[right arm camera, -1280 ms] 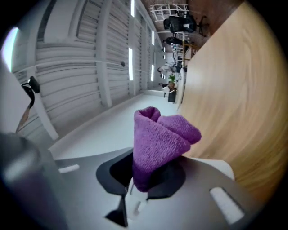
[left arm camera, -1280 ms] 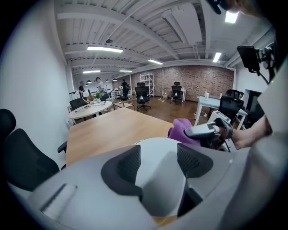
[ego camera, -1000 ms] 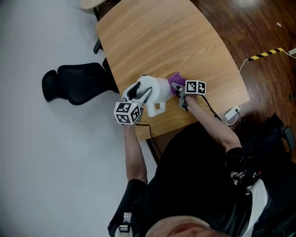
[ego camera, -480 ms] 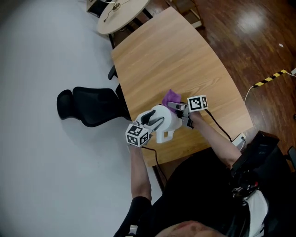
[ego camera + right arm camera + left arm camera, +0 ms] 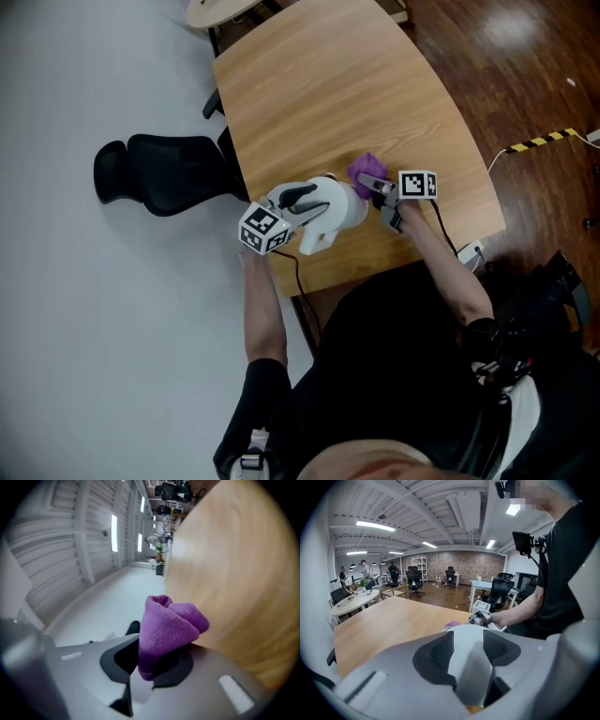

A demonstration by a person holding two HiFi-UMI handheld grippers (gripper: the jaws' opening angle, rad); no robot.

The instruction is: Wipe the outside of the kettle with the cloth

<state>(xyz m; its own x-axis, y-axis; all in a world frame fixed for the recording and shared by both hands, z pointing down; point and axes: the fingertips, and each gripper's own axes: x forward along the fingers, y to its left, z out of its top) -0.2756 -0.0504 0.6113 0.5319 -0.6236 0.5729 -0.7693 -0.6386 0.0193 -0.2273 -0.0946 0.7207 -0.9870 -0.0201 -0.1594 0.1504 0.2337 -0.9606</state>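
Clamping a bunched purple cloth (image 5: pixel 166 627) tight between its jaws, the right gripper (image 5: pixel 379 186) hangs over the near right part of the wooden table (image 5: pixel 319 84), with its marker cube turned toward the person. In the head view the cloth lies just beside the far right side of the white kettle (image 5: pixel 336 214). Whether the fabric actually touches the shell is hard to tell from this height.

The kettle sits near the table's near edge, between the two grippers. The left gripper (image 5: pixel 298 201) reaches it from the left. Its jaws stand wide and have just been closing, with part of the kettle's white body between them. In the left gripper view the dark ribbed pads (image 5: pixel 440 651) lie against the white plastic on both sides, so it is a hold on the kettle. Beyond the kettle's rounded top, that view shows a sliver of purple and the person's right hand (image 5: pixel 506 618) behind it.

A black office chair (image 5: pixel 164 173) stands on the pale floor, just off the table's left edge.
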